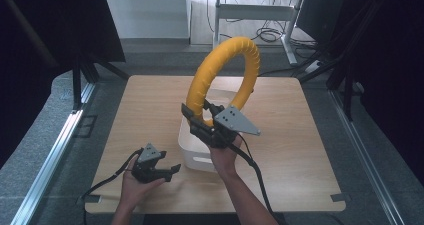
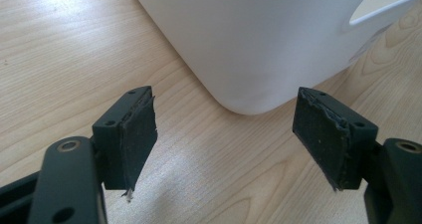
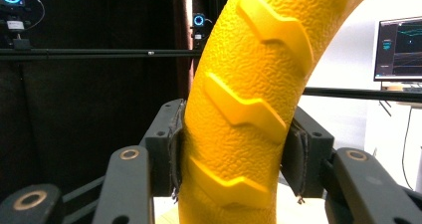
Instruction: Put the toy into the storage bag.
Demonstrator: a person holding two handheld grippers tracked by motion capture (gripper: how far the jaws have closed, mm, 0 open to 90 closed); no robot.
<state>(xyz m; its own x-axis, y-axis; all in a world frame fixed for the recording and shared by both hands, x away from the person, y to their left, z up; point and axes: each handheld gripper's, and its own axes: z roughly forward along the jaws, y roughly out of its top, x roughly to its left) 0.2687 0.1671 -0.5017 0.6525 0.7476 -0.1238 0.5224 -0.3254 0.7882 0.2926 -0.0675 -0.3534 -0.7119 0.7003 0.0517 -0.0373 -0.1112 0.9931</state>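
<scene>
While my right hand-held gripper (image 1: pixel 200 116) clamps the yellow ring (image 1: pixel 227 70) upright above the white bin (image 1: pixel 192 155) on the worktop (image 1: pixel 300 150), my left hand-held gripper (image 1: pixel 170 171) gapes beside the bin; I cannot see inside it.

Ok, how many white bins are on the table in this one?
1. The white bin stands on the wooden table, partly behind the right gripper that holds the yellow ring above it. The left gripper, jaws open, faces its corner.

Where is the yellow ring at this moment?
In the high view, the yellow ring stands upright at centre, clamped by the right hand-held gripper above the white bin on the wooden table.
</scene>
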